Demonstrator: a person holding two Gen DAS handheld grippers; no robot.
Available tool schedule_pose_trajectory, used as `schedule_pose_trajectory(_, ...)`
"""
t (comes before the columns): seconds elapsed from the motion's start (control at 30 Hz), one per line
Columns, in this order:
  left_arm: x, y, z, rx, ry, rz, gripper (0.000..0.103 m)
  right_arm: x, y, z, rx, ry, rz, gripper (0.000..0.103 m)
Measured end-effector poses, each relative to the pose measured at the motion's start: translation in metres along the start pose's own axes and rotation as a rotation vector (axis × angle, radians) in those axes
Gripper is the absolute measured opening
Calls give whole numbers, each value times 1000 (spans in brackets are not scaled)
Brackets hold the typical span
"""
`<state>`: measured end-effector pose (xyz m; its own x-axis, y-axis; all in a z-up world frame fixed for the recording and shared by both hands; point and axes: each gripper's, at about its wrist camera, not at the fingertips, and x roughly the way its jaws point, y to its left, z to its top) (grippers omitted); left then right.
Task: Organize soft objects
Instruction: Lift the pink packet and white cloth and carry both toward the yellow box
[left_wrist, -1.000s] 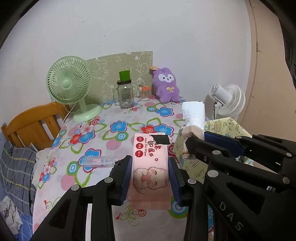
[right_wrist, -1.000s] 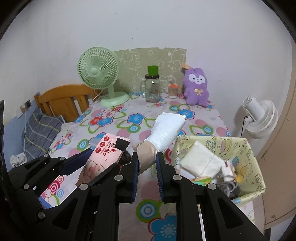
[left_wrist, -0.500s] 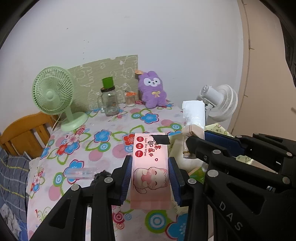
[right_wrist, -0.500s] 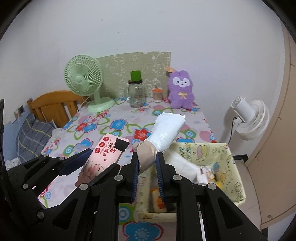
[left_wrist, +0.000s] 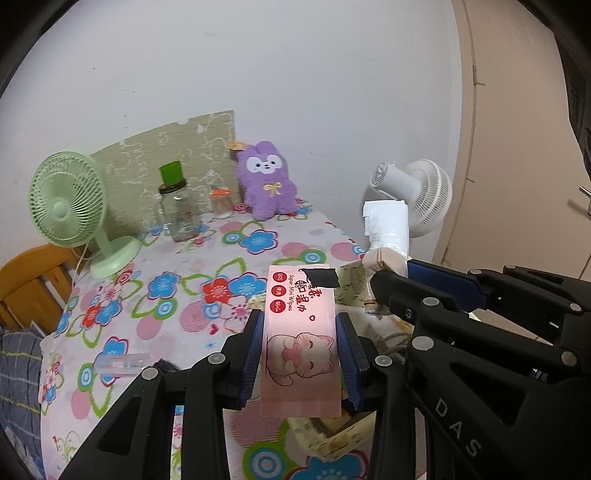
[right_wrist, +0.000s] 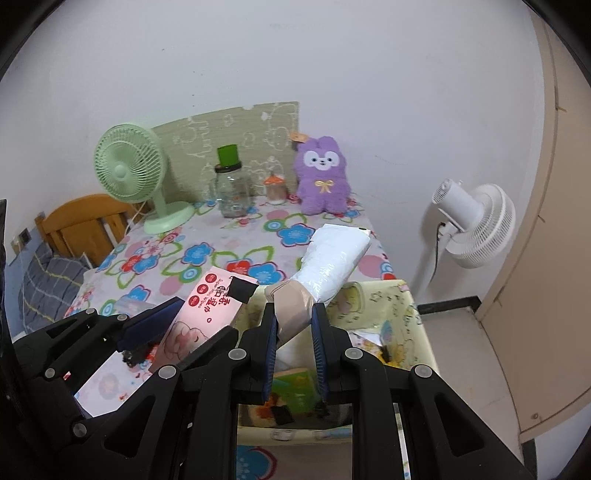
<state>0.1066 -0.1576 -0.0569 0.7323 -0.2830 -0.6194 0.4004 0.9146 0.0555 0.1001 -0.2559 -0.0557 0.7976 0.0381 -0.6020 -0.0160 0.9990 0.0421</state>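
My left gripper (left_wrist: 300, 328) is shut on a pink wet-wipes pack (left_wrist: 301, 332) with a cat picture, held above the near table edge. It also shows in the right wrist view (right_wrist: 207, 310). My right gripper (right_wrist: 293, 314) is shut on the beige end of a white plastic-wrapped tissue pack (right_wrist: 332, 258), held over a yellow patterned fabric basket (right_wrist: 410, 314). The tissue pack also shows in the left wrist view (left_wrist: 388, 229). The basket holds several soft packs. A purple plush bunny (right_wrist: 323, 181) sits at the far table edge.
The flowered tablecloth (left_wrist: 207, 280) carries a green desk fan (left_wrist: 70, 206), a glass jar with a green lid (left_wrist: 177, 210), a small orange-lidded jar (left_wrist: 221, 203) and a clear flat item (left_wrist: 122, 363). A white floor fan (right_wrist: 472, 225) stands right. A wooden chair (right_wrist: 81, 225) stands left.
Both grippers have moved right and back with their packs. The basket now lies directly under the right gripper, and the table has shifted left in both views.
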Motion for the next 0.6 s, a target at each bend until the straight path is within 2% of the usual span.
schedule_pose_trajectory(0.6,42,-39,1,50,74,-73,39,27,-50,-15,56,64,-41,21)
